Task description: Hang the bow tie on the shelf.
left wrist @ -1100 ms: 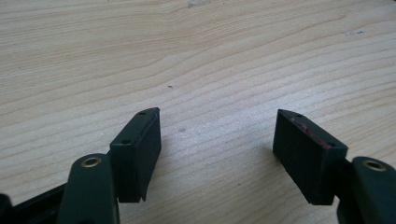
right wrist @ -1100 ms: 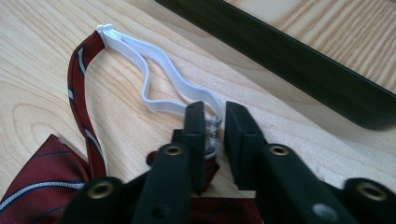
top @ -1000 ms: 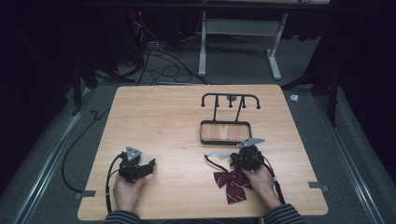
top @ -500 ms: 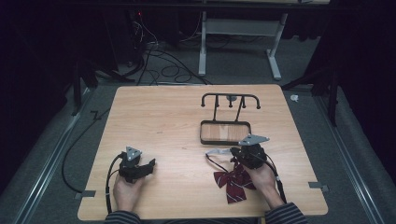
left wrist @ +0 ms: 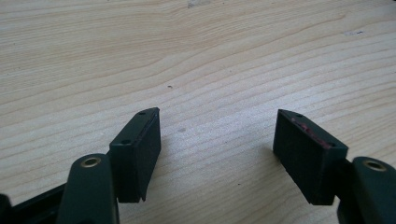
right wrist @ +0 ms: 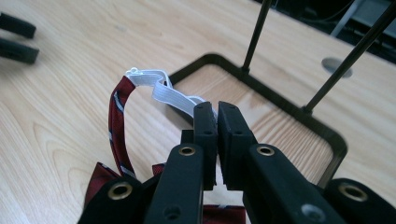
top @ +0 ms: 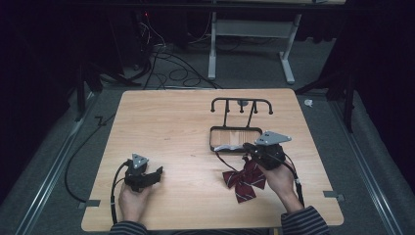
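The right gripper (right wrist: 217,109) has its jaws pressed together on the white elastic strap (right wrist: 175,98) of the red bow tie (top: 244,178). The strap runs out from between the pads to the left in the right gripper view, where it joins the red striped neckband (right wrist: 116,126), which arcs down to the bow hanging just below the jaws. Just beyond the jaw tips stands the black wire stand (right wrist: 299,112) on the table (top: 176,122). The left gripper (left wrist: 217,133) holds its jaws wide apart over bare wood, gripping nothing, well apart from the bow tie.
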The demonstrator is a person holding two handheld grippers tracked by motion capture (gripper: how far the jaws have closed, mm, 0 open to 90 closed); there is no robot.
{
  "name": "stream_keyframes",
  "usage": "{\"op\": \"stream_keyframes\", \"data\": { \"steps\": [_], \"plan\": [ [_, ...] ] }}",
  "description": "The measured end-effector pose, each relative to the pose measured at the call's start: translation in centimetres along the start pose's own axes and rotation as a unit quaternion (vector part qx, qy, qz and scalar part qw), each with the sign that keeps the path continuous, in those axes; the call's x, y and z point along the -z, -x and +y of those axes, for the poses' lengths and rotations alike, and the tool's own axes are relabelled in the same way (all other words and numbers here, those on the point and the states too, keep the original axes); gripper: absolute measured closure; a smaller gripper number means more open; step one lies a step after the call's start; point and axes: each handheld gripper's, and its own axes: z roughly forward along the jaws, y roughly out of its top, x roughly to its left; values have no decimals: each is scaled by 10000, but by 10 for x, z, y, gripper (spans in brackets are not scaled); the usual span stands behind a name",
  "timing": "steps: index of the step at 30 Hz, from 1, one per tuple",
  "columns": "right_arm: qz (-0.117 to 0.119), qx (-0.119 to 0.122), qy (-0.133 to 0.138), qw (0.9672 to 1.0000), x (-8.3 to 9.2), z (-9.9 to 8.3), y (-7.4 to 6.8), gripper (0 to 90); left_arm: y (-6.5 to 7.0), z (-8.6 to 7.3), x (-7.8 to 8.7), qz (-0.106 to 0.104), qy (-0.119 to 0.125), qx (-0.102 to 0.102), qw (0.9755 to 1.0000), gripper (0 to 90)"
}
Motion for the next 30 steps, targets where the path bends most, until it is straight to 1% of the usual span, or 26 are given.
{"op": "stream_keyframes", "data": {
  "steps": [4,17,18,21,23,30],
  "plan": [
    [-67,69,117,9999,6,9,2,888,0,0,0,1,1,1,10000,328],
    [-196,236,429,9986,23,31,8,889,0,0,0,2,-1,-1,10000,328],
    [-215,210,444,9986,24,34,9,889,0,0,0,1,-3,-3,10000,328],
    [-263,230,508,9981,27,39,12,889,0,0,0,5,-3,-5,10000,328],
    [-281,214,496,9981,28,41,13,889,0,0,0,3,-3,-4,10000,328],
    [-334,263,617,9972,34,51,17,890,0,0,0,14,-14,-22,10000,328]
  ]
}}
